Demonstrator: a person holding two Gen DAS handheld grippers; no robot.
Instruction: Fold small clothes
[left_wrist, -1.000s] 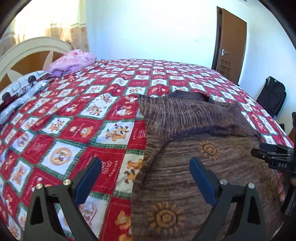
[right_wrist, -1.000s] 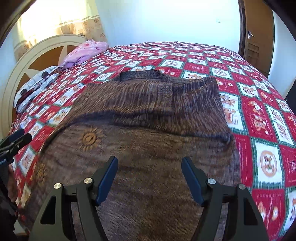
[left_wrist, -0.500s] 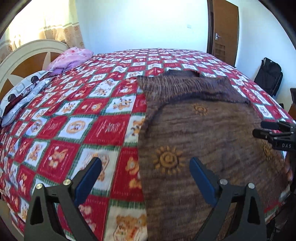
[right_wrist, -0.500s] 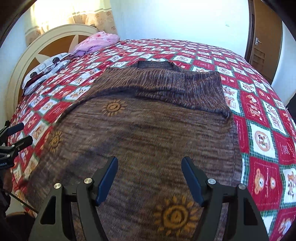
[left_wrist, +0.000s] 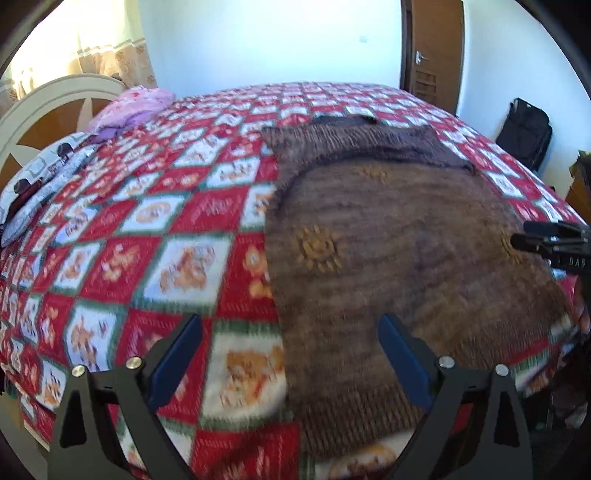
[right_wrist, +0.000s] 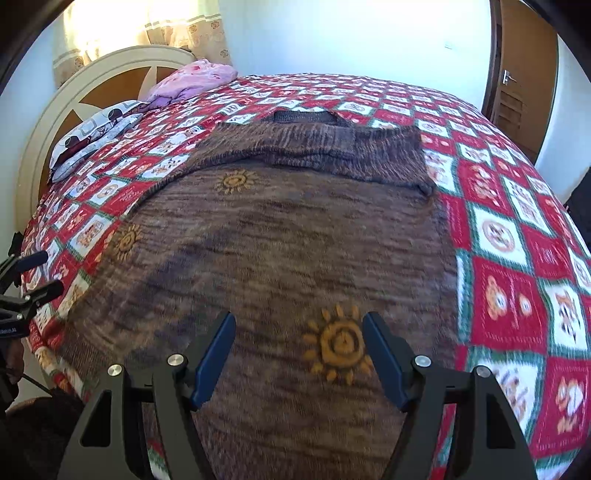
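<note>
A brown knitted sweater (right_wrist: 295, 236) with orange sun motifs lies flat on the red patchwork bedspread (right_wrist: 509, 295), sleeves folded across its upper part and collar at the far end. It also shows in the left wrist view (left_wrist: 388, 236). My left gripper (left_wrist: 290, 358) is open and empty above the sweater's left hem edge. My right gripper (right_wrist: 299, 354) is open and empty above the hem, near a sun motif. Each gripper shows at the edge of the other's view, the right gripper (left_wrist: 546, 243) and the left gripper (right_wrist: 26, 277).
A pink blanket (right_wrist: 192, 79) and patterned pillows (right_wrist: 92, 133) lie by the white headboard (right_wrist: 92, 81) at the far left. A wooden door (left_wrist: 432, 48) and a black bag (left_wrist: 524, 129) stand beyond the bed on the right.
Both grippers have drawn back toward the near edge of the bed, so the sweater's hem now shows. Both stay open. The sweater has not moved.
</note>
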